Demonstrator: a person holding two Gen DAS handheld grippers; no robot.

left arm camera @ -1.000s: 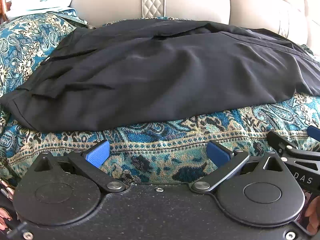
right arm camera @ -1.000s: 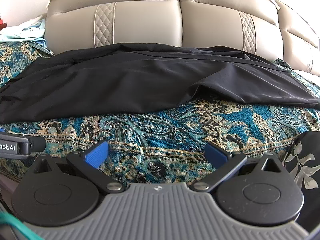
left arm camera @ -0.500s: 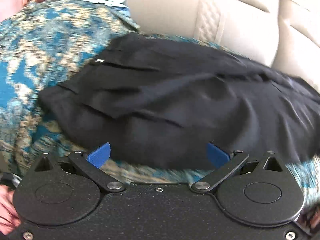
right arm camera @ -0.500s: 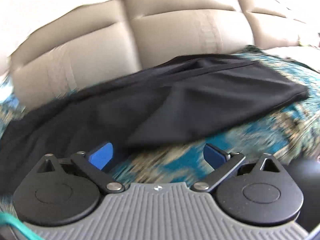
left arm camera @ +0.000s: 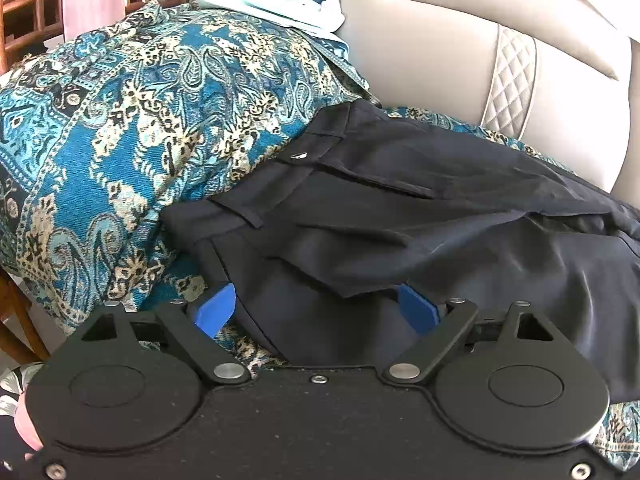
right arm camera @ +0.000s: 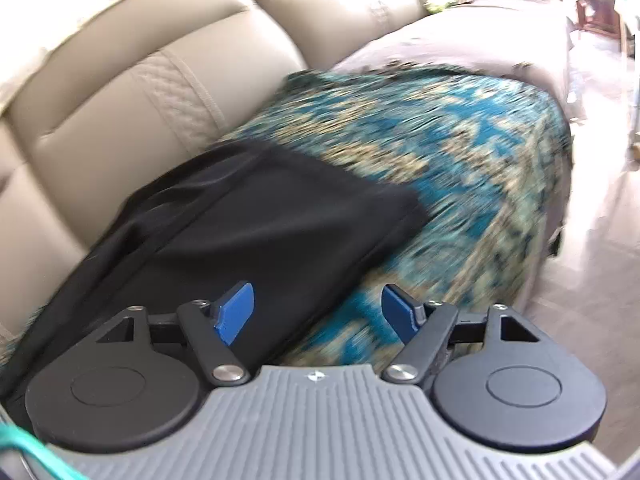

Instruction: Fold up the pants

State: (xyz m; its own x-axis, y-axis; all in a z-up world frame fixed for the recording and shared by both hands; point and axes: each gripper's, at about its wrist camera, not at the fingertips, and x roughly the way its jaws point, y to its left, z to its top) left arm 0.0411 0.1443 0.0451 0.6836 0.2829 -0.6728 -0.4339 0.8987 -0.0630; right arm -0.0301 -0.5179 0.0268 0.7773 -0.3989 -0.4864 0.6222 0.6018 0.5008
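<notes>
Both grippers have swung apart to the black fabric pants' (left arm camera: 420,216) ends: left gripper (left arm camera: 316,308) at the waistband, right gripper (right arm camera: 316,312) at the hem. Jaws just been narrowing, fabric between, not yet clamped — lift-and-fold likely next.

black pants (right arm camera: 256,224) lie on a teal patterned throw (right arm camera: 460,152); the right gripper (right arm camera: 316,312), jaws just narrowing, straddles their near edge.

sofa (right arm camera: 120,92): beige leather | throw (left arm camera: 120,120): teal paisley | floor (right arm camera: 592,240): pale | light: daylight

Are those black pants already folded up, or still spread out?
Still spread out: the black fabric pants lie lengthwise across the blue paisley sofa cover, waistband and legs unfolded.
</notes>
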